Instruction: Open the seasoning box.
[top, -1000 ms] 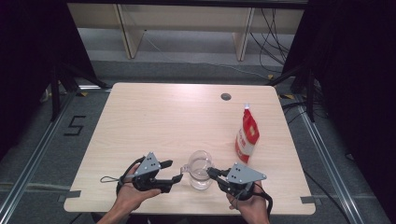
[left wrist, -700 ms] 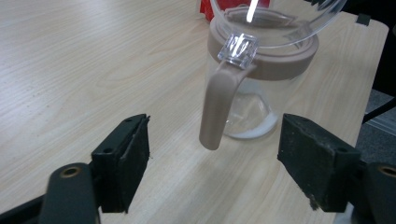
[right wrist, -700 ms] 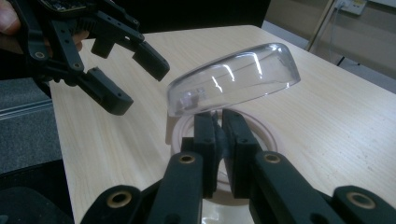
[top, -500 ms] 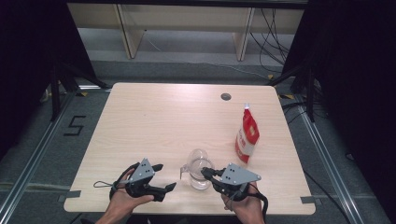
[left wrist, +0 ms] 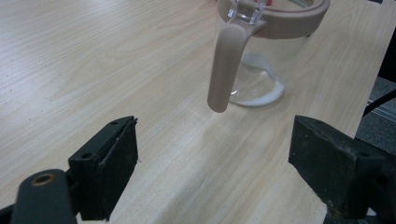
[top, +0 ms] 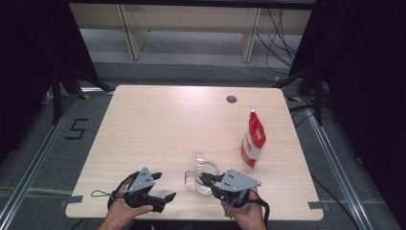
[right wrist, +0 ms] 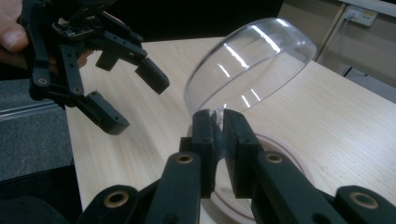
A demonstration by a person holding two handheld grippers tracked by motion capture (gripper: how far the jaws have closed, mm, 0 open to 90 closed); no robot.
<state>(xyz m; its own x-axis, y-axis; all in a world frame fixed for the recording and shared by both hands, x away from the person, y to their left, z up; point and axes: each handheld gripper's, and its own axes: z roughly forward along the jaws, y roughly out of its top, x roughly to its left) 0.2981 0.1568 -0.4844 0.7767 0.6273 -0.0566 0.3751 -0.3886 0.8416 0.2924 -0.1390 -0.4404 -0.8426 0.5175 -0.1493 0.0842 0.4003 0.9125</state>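
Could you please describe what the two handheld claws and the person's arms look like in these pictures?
Both are black two-jaw tools of linked bars with brass-coloured pivot pins and blocky black pads. The left claw and the right claw each carry a grey three-cornered plate on top. A thin black cable loops from each. The forearms show no sleeves, and no gloves are worn.

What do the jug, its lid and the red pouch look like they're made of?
Jug: clear glass or hard plastic, see-through wall; matte beige plastic-looking rim and handle. Lid: clear glossy plastic, judging by its streaked reflections, pinched by the right tool. Pouch: probably flexible printed film.
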